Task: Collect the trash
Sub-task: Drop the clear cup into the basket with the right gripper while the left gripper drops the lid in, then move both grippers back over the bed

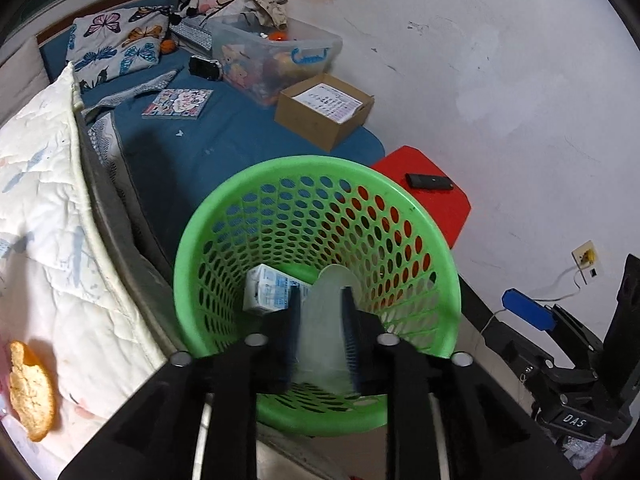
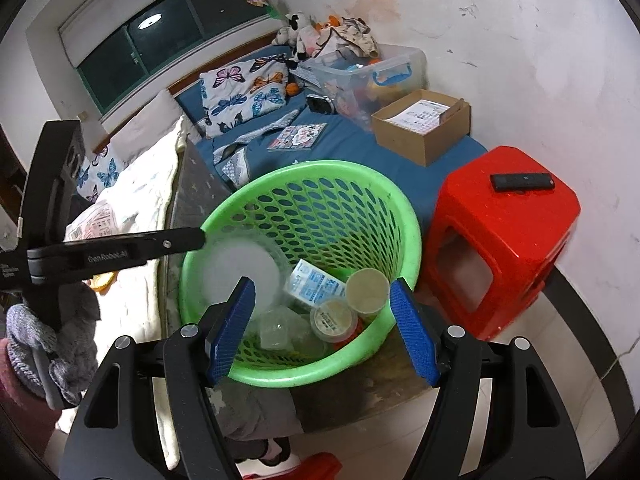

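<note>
The left gripper (image 1: 322, 334) pinches a translucent round plastic lid (image 1: 326, 320) over the green perforated plastic basket (image 1: 224, 216), a white-and-blue carton (image 1: 266, 290) inside.

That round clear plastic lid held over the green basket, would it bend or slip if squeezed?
Probably bends: the thin translucent plastic lid looks flimsy, pinched edge-on in the left gripper. Likely very light, since that narrow pinch alone holds it above the green perforated basket. Its smooth surface could slip, though the ridged blue pads should help.
</note>
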The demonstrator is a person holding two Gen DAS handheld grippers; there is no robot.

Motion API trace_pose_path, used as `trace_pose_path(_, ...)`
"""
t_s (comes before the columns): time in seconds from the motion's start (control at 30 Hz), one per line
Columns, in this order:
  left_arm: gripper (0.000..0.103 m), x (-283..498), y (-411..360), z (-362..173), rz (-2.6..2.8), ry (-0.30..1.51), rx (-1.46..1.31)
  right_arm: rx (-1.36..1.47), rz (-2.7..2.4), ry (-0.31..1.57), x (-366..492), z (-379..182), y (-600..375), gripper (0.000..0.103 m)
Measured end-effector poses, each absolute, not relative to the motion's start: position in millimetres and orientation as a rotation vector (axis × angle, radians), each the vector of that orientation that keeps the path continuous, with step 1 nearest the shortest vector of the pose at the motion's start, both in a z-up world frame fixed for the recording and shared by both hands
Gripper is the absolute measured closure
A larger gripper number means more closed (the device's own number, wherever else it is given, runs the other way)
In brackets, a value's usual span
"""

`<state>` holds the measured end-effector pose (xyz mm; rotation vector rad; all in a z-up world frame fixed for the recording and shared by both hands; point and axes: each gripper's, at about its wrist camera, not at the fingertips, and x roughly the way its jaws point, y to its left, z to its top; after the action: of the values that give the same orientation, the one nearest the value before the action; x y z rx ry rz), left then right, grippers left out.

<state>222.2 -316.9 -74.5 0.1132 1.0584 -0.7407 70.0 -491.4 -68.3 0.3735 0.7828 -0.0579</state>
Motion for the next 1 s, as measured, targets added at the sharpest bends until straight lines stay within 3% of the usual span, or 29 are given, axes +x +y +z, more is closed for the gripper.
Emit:
trace_pose_path(0.1, 0.073, 219.1, -312.9, -76.0, -0.748, 1.060, 0.111, 0.366, -0.047, 0.779, 69.8, -65.1, -487.3, 0.033)
trace_pose_path(1.0, 0.073, 181.2, -118.4, -31.6, -0.486, 0.880, -0.028, 0.250, 0.221, 0.759, 121.9, -29.1, -369.8, 0.033)
